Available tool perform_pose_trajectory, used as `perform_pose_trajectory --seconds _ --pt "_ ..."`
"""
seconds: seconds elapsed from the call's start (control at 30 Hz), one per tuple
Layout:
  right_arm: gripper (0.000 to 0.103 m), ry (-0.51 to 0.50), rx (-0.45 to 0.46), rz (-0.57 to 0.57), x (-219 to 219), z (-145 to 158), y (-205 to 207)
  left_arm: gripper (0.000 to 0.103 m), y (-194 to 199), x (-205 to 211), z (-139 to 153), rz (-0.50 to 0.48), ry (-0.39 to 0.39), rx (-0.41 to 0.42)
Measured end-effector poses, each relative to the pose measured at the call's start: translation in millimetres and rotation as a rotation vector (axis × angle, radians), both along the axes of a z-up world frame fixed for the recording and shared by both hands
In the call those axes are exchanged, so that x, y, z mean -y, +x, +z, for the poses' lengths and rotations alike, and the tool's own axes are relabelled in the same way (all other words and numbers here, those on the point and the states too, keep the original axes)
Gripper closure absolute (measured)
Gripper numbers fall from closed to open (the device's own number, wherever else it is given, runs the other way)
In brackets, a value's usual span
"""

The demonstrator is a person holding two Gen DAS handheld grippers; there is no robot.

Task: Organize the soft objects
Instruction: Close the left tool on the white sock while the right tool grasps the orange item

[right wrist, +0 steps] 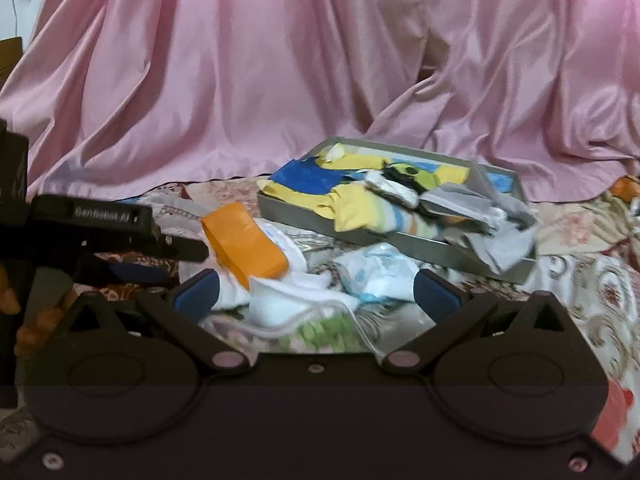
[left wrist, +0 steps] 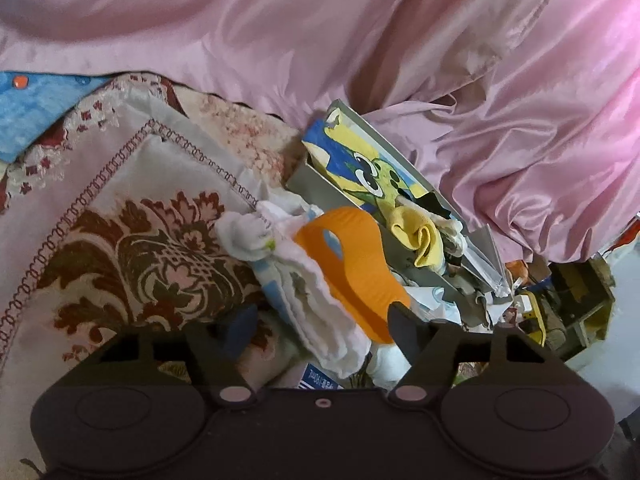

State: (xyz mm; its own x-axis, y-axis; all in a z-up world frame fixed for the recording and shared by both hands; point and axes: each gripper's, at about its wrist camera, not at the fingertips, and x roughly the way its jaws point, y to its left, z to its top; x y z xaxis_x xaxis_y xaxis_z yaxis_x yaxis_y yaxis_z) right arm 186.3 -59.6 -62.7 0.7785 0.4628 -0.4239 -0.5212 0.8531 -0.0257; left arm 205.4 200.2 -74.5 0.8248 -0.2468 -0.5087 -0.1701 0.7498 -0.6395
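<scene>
Where pink drapes point(right wrist: 240, 80) hang, patterned bedspread point(right wrist: 580, 280)

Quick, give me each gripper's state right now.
Left gripper: open, fingers either side of the orange piece and white cloth, not pressing them.
Right gripper: open, holding nothing, above the white pile.

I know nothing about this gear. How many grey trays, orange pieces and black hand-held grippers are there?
Grey tray: 1
Orange piece: 1
Grippers: 2 (left gripper, right gripper)
Total: 4
</scene>
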Motion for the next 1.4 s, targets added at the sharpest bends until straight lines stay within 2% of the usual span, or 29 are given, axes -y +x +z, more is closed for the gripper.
perform_pose_trajectory --seconds 0.13,0.23,0.37,0.57,0.8,0.93,1.17,1.3,1.4 --pt "0.0 -0.004 -0.059 0.065 -17 7 29 0.041 2 -6 -8 -0.01 -0.042 -0.023" --pt "0.001 -0.013 -0.146 0.102 -31 11 53 0.046 5 -9 -13 -0.015 -0.049 -0.032" --pt "0.017 -0.043 -0.238 0.122 -48 11 77 0.051 7 -11 -18 -0.02 -0.066 -0.035" --pt "0.031 -0.094 -0.331 0.127 -70 4 101 0.065 9 -11 -20 -0.038 -0.081 -0.031" --pt "0.05 -0.131 -0.371 0.141 -89 -2 99 0.078 11 -11 -23 -0.056 -0.086 -0.036" --pt "0.053 -0.073 -0.421 0.134 -92 -6 104 0.08 13 -13 -32 -0.048 -0.106 -0.067" --pt "0.07 0.036 -0.5 0.075 -77 -8 120 0.084 15 -15 -32 -0.038 -0.106 -0.075" --pt "0.08 0.012 -0.472 0.053 -74 -8 119 0.085 16 -19 -35 -0.018 -0.14 -0.087" --pt "0.085 -0.024 -0.427 0.046 -79 -5 113 0.09 15 -20 -34 -0.01 -0.144 -0.087"
